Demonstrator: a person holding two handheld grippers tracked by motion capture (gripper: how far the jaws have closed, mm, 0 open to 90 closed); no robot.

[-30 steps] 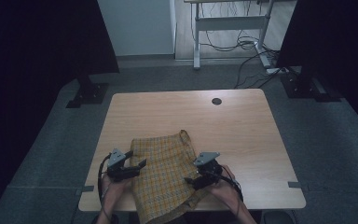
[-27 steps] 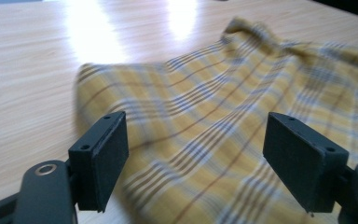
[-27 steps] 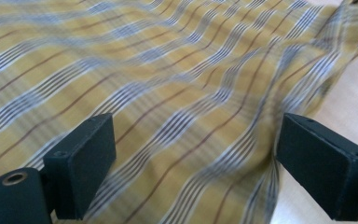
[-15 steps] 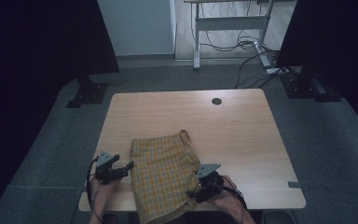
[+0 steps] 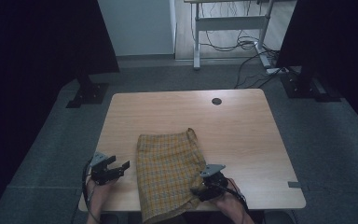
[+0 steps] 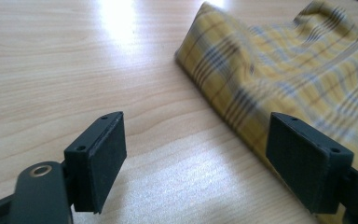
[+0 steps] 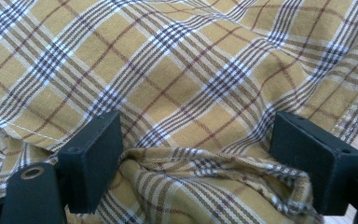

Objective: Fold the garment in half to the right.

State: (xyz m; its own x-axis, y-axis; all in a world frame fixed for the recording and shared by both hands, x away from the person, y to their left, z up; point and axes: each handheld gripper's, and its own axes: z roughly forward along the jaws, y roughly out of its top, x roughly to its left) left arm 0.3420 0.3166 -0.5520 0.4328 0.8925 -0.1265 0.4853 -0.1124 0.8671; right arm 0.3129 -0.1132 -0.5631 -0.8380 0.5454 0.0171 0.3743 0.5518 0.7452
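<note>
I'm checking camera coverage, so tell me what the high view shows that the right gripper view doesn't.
The high view alone takes in the whole wooden table, the left gripper open beside the cloth, the floor and a second desk behind. The right gripper view alone gives a close look at a bunched hem fold between its open jaws, which have just been closing. Both show the yellow plaid cloth and the right gripper.

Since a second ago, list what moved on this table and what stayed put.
The left gripper pulled off the yellow plaid cloth to bare table at its left edge, jaws open and empty. The right gripper dropped toward the table's near edge at the cloth's right hem; its jaws have just been closing, a fold of hem between them, not yet pinched. The cloth lies as it did, hanging over the near edge.
</note>
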